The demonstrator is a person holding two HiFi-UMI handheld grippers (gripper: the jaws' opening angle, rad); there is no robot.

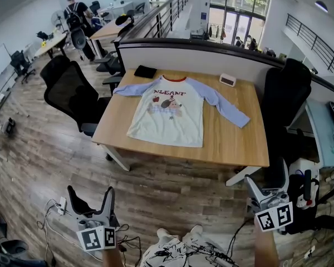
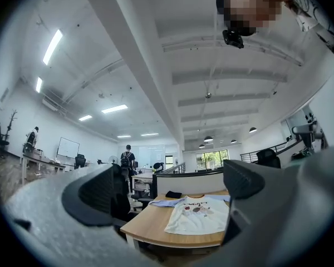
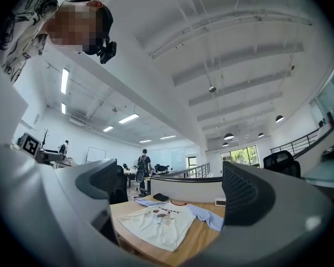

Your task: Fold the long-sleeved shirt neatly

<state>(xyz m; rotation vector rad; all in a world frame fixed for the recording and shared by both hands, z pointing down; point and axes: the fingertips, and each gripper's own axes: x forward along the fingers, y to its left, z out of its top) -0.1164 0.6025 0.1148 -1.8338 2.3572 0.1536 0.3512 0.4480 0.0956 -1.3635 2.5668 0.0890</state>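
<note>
**A:** How far along is it?

**B:** Not begun, I'd judge. The desk [image 1: 234,143] fills the middle of the head view. The shirt [image 1: 170,113] lies flat on it, left of centre, print up, with no fold in it.

**A:** Which way does it point?

**B:** Collar toward the top of the frame, hem toward the bottom, so the body's long axis runs top to bottom, tilted slightly. In the picture, the left sleeve [image 1: 131,89] reaches out to the desk's left edge. The right sleeve [image 1: 228,109] slants down toward the right.

**A:** And the grippers?

**B:** Both sit at the bottom of the frame, well apart from the desk. The left gripper [image 2: 172,182] is released, jaws wide with nothing between them. The right gripper [image 3: 171,182] is the same.

**A:** So what's left?

**B:** Everything, I'd say: sleeves in, then the body folded over.
</note>
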